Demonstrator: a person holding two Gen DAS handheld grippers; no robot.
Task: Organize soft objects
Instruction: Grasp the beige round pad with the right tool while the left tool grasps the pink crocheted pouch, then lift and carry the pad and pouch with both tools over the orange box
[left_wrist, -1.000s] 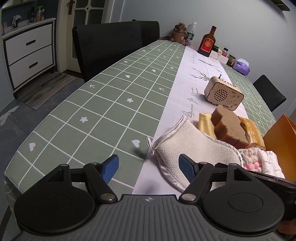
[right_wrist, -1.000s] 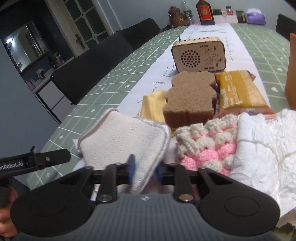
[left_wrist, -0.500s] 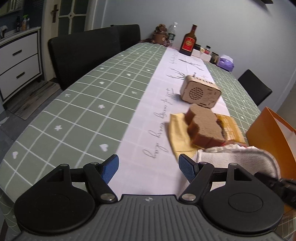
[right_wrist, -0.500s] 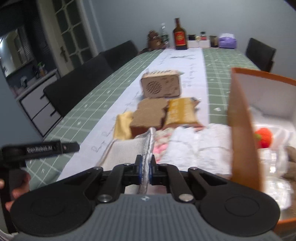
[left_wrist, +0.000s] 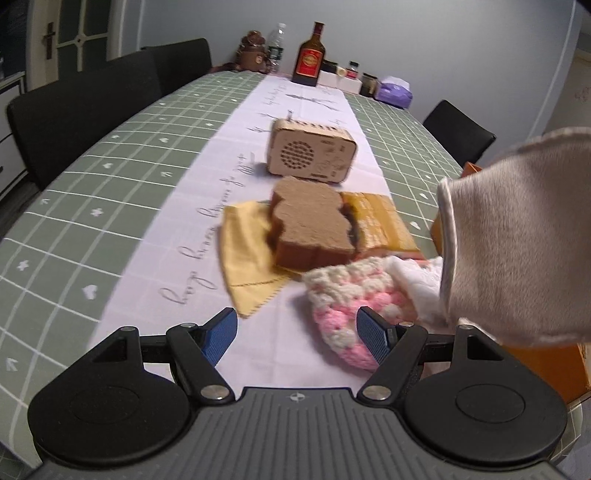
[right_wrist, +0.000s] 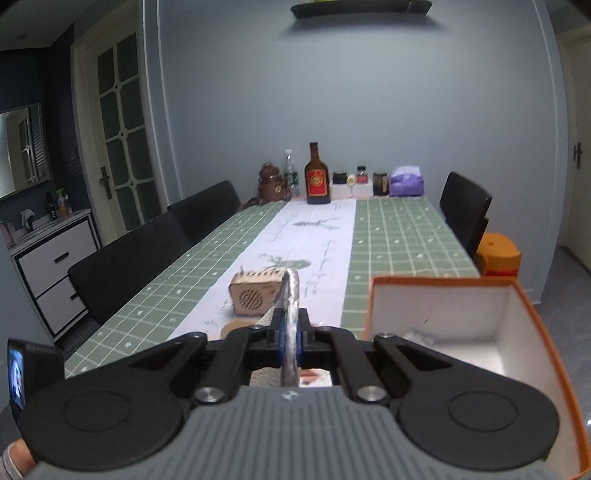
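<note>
Here the counter (left_wrist: 110, 206), under a green checked cloth with a white runner, carries the soft pile; the orange box (right_wrist: 517, 332), white inside and open-topped, stands at its right edge, just right of the right tongs (right_wrist: 290, 336). Those tongs are clenched on the fleecy, bound-edged cream cloth (left_wrist: 517, 240), held aloft edge-on with its long side hanging downward, so the coming move likely turns on carrying it rightward over the box rim; the right hand is plainly the nearer. The left tongs (left_wrist: 297, 336) stand released and empty, low over the counter, with the knobbly pink-and-white crochet piece (left_wrist: 351, 295) just ahead to their right. Beyond lie a porous brown sponge (left_wrist: 310, 225), a flat yellow cloth (left_wrist: 243, 251), and a rigid wooden radio (left_wrist: 314, 153).
</note>
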